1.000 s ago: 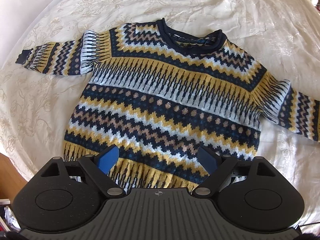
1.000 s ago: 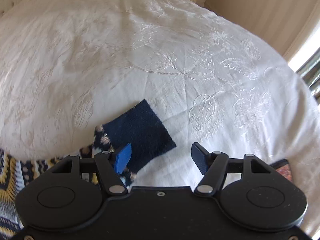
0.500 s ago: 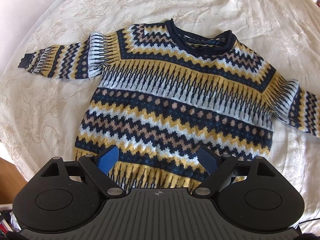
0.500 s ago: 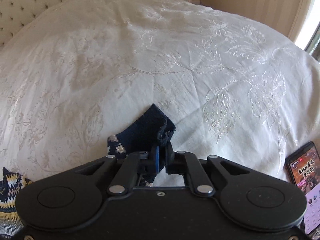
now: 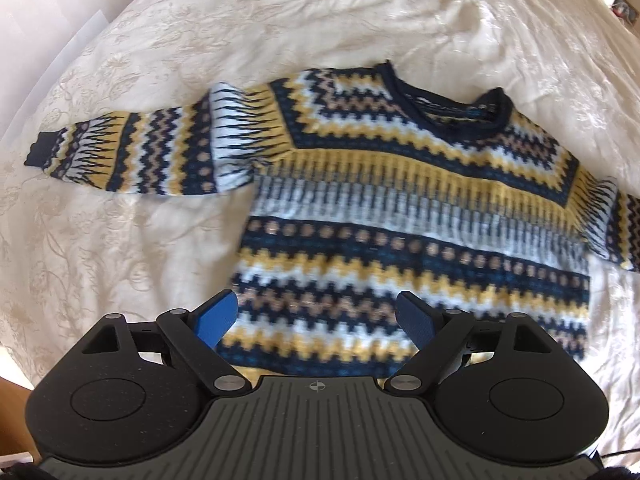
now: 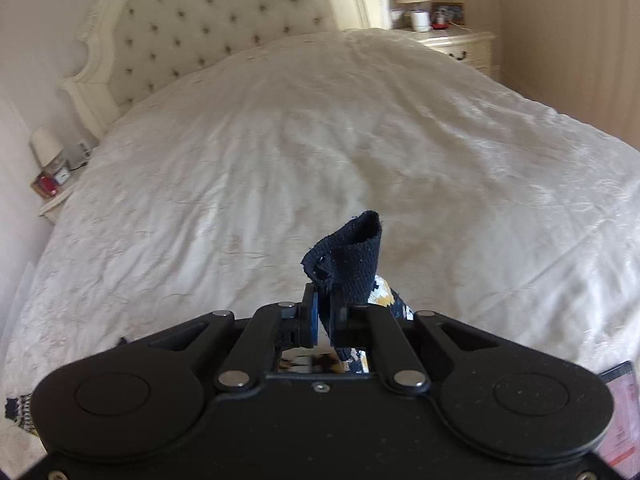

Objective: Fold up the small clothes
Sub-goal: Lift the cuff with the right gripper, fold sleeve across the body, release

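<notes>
A small patterned sweater (image 5: 400, 216) in navy, yellow and white lies flat, front up, on the cream bedspread (image 5: 160, 40). Its left sleeve (image 5: 132, 152) stretches out to the left; the right sleeve runs off the frame's right edge. My left gripper (image 5: 316, 320) is open and empty, hovering over the sweater's bottom hem. My right gripper (image 6: 324, 312) is shut on the navy cuff (image 6: 348, 256) of the right sleeve and holds it lifted above the bed (image 6: 320, 140).
A tufted headboard (image 6: 200, 24) stands at the far end of the bed. Nightstands with lamps flank it, one on the left (image 6: 52, 176) and one on the right (image 6: 448, 36). A phone (image 6: 620, 408) lies at the bed's right edge near my right gripper.
My right gripper closed on the sleeve cuff and lifted it off the bed, tilting up toward the headboard. My left gripper shifted left, so the sweater now sits further right in its view.
</notes>
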`<state>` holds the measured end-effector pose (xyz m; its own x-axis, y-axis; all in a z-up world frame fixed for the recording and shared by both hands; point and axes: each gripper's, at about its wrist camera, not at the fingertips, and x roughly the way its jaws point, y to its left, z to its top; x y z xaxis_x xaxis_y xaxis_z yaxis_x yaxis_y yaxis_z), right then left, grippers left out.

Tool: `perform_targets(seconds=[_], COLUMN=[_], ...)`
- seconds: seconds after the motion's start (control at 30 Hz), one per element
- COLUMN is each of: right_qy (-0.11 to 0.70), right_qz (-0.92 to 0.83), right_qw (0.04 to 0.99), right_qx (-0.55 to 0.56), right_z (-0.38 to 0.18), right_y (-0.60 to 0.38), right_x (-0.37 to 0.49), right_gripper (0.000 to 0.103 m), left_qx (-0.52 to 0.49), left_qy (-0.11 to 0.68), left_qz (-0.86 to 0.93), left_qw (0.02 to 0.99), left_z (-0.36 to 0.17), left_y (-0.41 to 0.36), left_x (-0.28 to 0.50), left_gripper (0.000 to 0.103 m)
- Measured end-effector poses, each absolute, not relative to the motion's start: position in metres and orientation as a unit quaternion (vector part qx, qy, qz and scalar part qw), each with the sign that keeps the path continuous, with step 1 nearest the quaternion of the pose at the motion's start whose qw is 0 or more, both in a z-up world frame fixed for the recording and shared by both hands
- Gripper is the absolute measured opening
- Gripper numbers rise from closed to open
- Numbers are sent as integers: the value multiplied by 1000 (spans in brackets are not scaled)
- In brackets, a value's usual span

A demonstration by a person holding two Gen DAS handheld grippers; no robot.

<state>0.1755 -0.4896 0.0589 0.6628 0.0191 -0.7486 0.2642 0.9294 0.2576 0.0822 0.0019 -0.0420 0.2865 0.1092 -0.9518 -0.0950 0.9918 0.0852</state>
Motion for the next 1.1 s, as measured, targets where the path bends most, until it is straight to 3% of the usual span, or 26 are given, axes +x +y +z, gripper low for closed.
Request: perform_targets(seconds=[0.23,0.53,0.67,0.77,0.87,0.9,1.1], right_qy=[404,441,463,474,484,486,499], right_qz=[47,143,166,168,148,139,81], right_qw=[901,872,857,851,852,853,857], right_qx=[152,155,154,151,136,133,99], right_z=[49,-12,-35,-45,-56,-59,-72], right_y=[-348,-214,-181,-172,-175,-177,-214], right_x=[204,216,206,196,189,186,169], right_gripper=[11,12,21,22,49,51,55], left_qx=[6,-26,-33,-29,-22,-17,21], left_qy=[592,583,560,534,503,494,493], left_qz=[75,73,55,37,17,9,-29], left_qw=[802,809,826,844,864,869,869], left_z=[-47,-54,-51,-45,-42,-41,-55], left_y=[59,111,116,112,102,97,60], left_x=[81,80,83,87,92,95,119], left_gripper=[86,84,77,77,77,78,78])
